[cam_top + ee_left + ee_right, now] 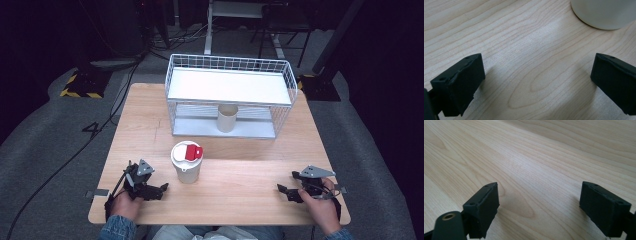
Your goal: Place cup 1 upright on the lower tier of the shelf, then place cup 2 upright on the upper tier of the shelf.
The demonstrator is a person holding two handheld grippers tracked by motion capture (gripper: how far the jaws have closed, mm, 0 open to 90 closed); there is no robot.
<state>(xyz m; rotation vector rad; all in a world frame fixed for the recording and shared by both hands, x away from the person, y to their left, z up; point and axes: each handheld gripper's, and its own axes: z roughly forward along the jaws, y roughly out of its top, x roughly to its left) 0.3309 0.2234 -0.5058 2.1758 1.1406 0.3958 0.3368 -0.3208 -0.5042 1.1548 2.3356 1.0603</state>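
Observation:
A cream cup (186, 164) with a white lid and a red tab stands upright near the middle of the wooden table (240, 180). Its base (604, 12) fills the upper right of the left gripper view. My left gripper (161, 190) rests low on the table just left of the cup, jaws wide apart with only bare wood between them (539, 75). My right gripper (284, 192) sits at the front right, also open over bare wood (539, 200). A second, lidless cream cup (227, 118) stands on the lower level of a white wire rack (230, 95).
The wire rack takes up the back of the table and has a flat white shelf (227, 86) on top. Bare wood lies between the two grippers along the front edge. Dark floor, cables and stands surround the table.

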